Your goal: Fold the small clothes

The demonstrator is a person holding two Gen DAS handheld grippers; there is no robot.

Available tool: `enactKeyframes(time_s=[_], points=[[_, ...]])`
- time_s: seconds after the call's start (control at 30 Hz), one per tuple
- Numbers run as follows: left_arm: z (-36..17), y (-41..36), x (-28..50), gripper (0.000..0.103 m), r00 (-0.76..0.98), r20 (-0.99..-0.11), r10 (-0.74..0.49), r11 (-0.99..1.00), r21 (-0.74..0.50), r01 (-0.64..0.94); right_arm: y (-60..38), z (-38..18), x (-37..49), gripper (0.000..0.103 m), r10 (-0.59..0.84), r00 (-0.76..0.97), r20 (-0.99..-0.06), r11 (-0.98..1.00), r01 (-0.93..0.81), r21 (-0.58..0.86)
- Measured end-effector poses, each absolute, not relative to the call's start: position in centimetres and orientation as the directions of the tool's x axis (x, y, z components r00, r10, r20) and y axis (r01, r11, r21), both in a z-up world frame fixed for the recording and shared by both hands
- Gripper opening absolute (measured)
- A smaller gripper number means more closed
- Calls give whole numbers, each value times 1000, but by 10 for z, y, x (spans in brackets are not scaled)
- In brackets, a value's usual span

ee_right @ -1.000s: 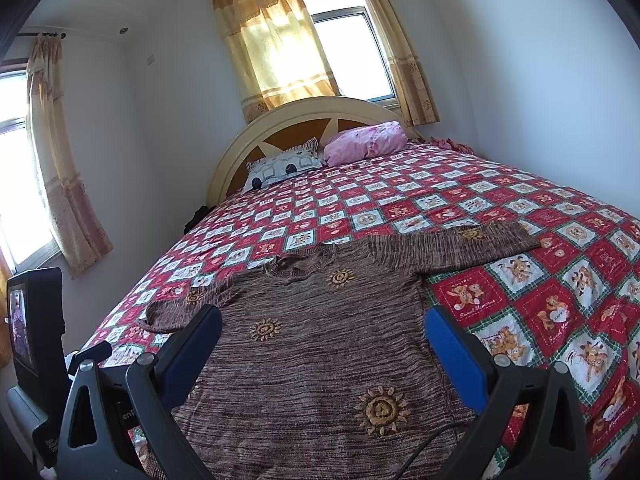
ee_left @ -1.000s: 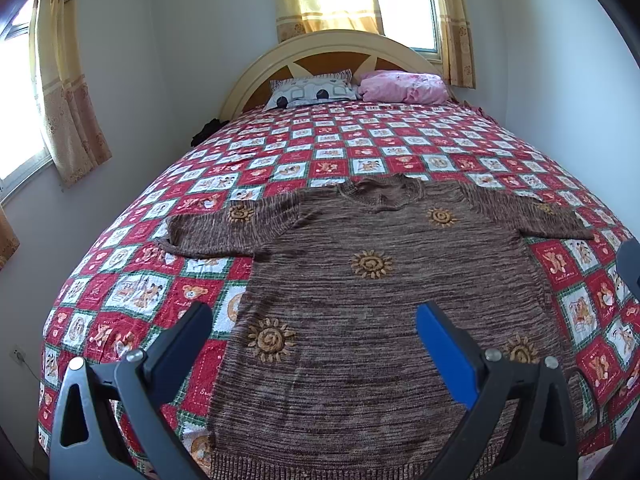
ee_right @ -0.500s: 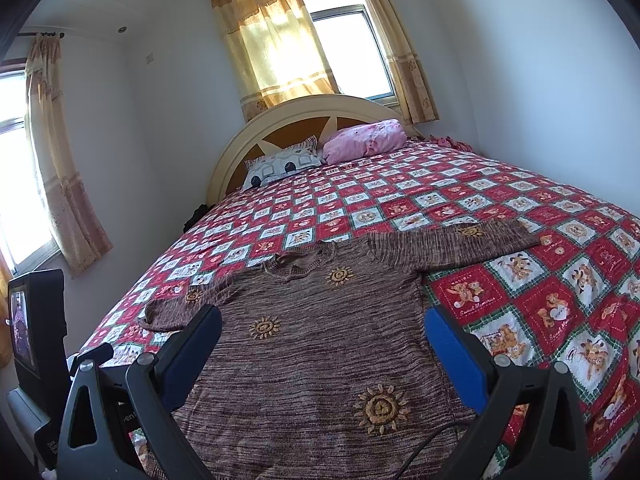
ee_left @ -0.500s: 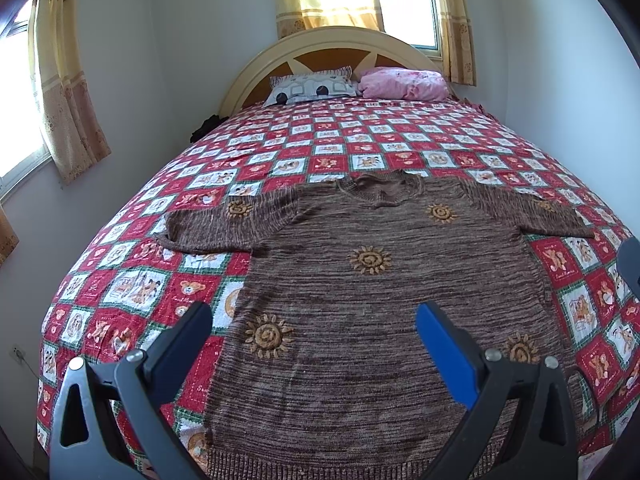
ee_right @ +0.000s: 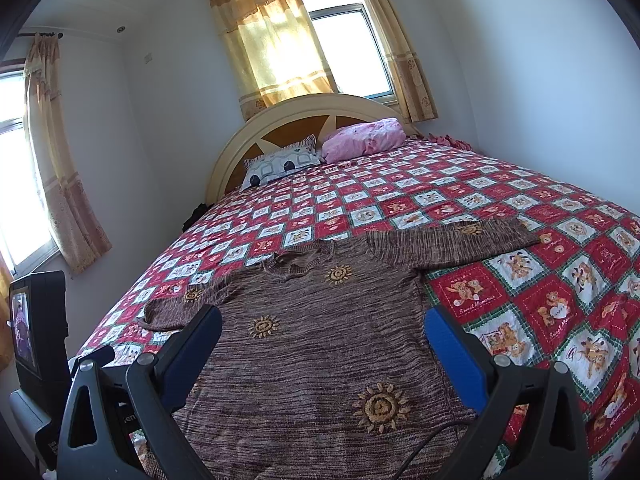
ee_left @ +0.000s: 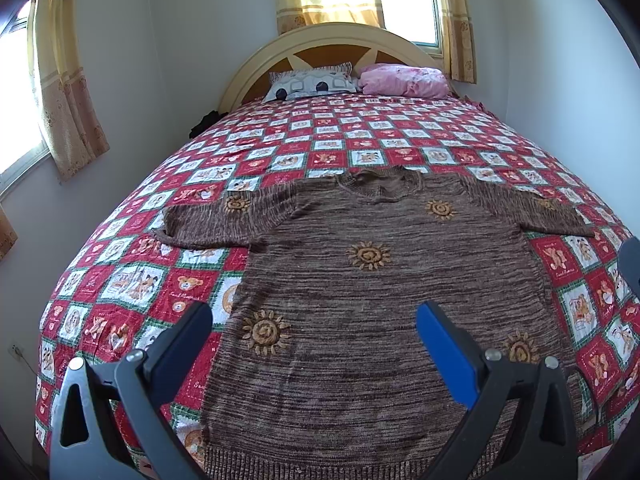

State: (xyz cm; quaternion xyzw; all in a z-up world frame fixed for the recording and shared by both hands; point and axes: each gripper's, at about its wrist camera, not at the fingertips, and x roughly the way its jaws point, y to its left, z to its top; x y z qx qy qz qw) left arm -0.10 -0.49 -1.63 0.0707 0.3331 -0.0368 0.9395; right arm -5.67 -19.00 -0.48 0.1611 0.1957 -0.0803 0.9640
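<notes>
Brown knit, flecked in darker streaks and dotted with orange sun motifs — the sweater (ee_left: 376, 292) lies face up and flat on the bed, both sleeves spread out to the sides, neckline toward the headboard and ribbed hem at the near edge. Under it is a quilt (ee_left: 132, 280) of red and white squares printed with teddy bears, which covers the whole mattress.

Above the lower part of the garment, the left gripper (ee_left: 314, 320) hangs with its jaws spread wide and nothing between them; its fingertips frame the sweater's lower body. The right gripper (ee_right: 322, 320) is likewise parted and empty, held over the sweater's right side, with a thin dark cable (ee_right: 424, 444) curling across the knit near its base.

Farther off, a grey patterned pillow (ee_left: 310, 85) and a pink pillow (ee_left: 404, 79) rest side by side against the arched cream headboard (ee_left: 340, 38). Yellow curtains (ee_right: 272, 48) hang at the window behind it — bright daylight comes through them.
</notes>
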Motion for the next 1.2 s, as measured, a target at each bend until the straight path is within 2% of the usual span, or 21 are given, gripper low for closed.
enactKeyframes(time_s=[0.8, 1.2], points=[[-26, -12, 5, 103, 752, -659, -19, 987, 110, 121, -195, -12, -53, 102, -95, 899, -428, 930, 234, 284], [-45, -16, 38, 103, 721, -692, -36, 986, 93, 139, -221, -34, -37, 102, -147, 870, -470, 910, 305, 280]])
